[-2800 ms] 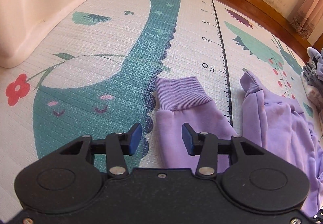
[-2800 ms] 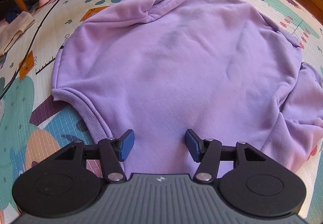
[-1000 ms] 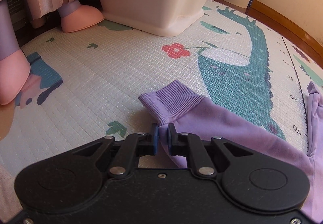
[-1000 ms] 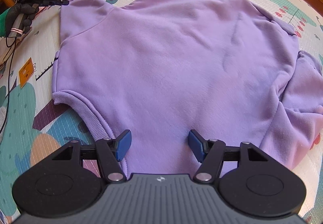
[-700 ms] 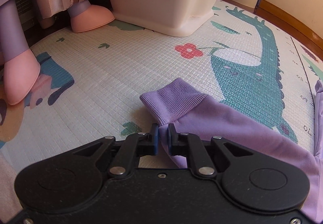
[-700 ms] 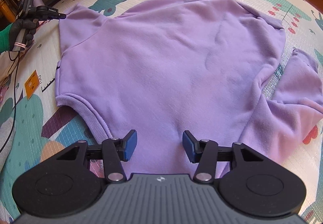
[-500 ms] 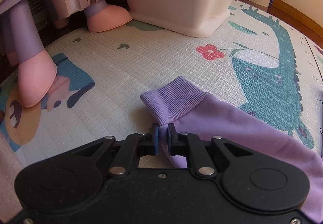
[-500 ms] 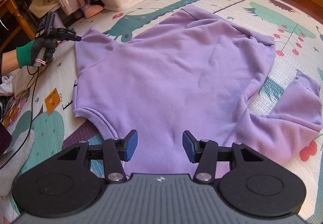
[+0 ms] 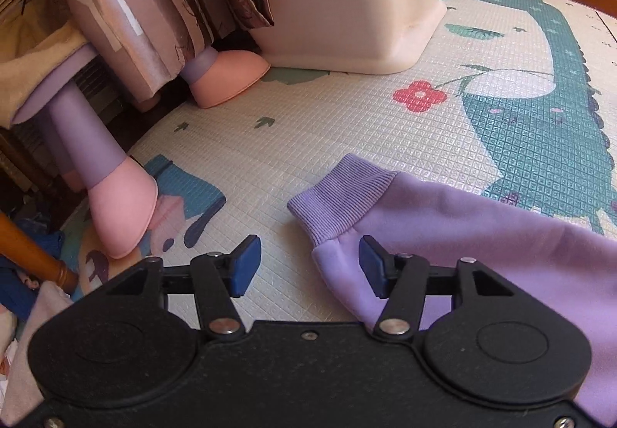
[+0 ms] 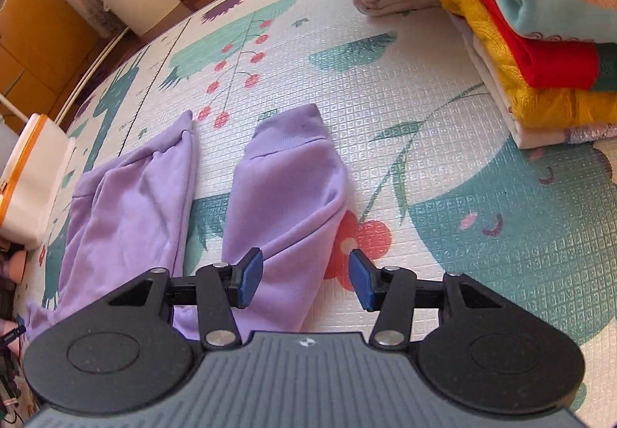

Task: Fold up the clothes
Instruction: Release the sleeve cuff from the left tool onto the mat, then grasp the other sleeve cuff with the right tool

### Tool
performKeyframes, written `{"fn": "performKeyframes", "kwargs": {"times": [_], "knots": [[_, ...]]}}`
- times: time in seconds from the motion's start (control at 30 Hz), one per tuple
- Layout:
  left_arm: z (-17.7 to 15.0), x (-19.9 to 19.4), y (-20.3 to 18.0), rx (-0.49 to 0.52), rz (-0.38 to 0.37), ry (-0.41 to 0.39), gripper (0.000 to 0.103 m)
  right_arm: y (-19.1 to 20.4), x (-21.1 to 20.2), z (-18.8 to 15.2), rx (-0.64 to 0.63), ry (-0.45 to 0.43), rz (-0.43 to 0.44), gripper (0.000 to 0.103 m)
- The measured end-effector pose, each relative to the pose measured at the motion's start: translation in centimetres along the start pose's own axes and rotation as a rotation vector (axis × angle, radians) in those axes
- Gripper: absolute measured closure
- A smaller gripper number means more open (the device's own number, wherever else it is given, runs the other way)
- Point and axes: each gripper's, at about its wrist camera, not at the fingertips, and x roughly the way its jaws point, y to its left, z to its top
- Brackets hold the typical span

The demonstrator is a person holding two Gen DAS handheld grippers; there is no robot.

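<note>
— Where's the lilac fleece sweatshirt [image 10: 127, 212]?

— Flat on the play mat [image 10: 443, 158]. My left hand-held gripper [image 9: 308, 266] and right hand-held gripper [image 10: 306, 279] gape empty. I'd pinch lower-centre sleeve [image 10: 293, 192] beside its cuff.

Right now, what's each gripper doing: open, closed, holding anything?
Left gripper: open, holding nothing, its jaws either side of the purple sleeve.
Right gripper: open, empty, over the other sleeve.
</note>
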Motion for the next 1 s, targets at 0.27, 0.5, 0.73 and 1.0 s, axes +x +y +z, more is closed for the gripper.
{"fn": "performKeyframes", "kwargs": {"times": [0.27,0.5,0.73,1.0], "knots": [[-0.1,-5.7,-5.8,0.180,-0.161,-0.119,0.047,-2.1,2.2,0.7,0.240,0.006,0.028,0.053],[-2.6,-8.4,-10.9,0.373,-0.270,-0.178,0.047,0.7,1.2,0.4,0.138,-0.040,0.085,0.090],[-3.1,-8.9,-11.5,0.395,-0.296,-0.178,0.047,12.4,-0.5,-0.8,-0.449,-0.150,0.076,0.090],[-3.4,-9.3,-12.4,0.400,-0.325,-0.167,0.047,21.9,2.2,-9.6,-1.061,0.061,0.156,0.079]]}}
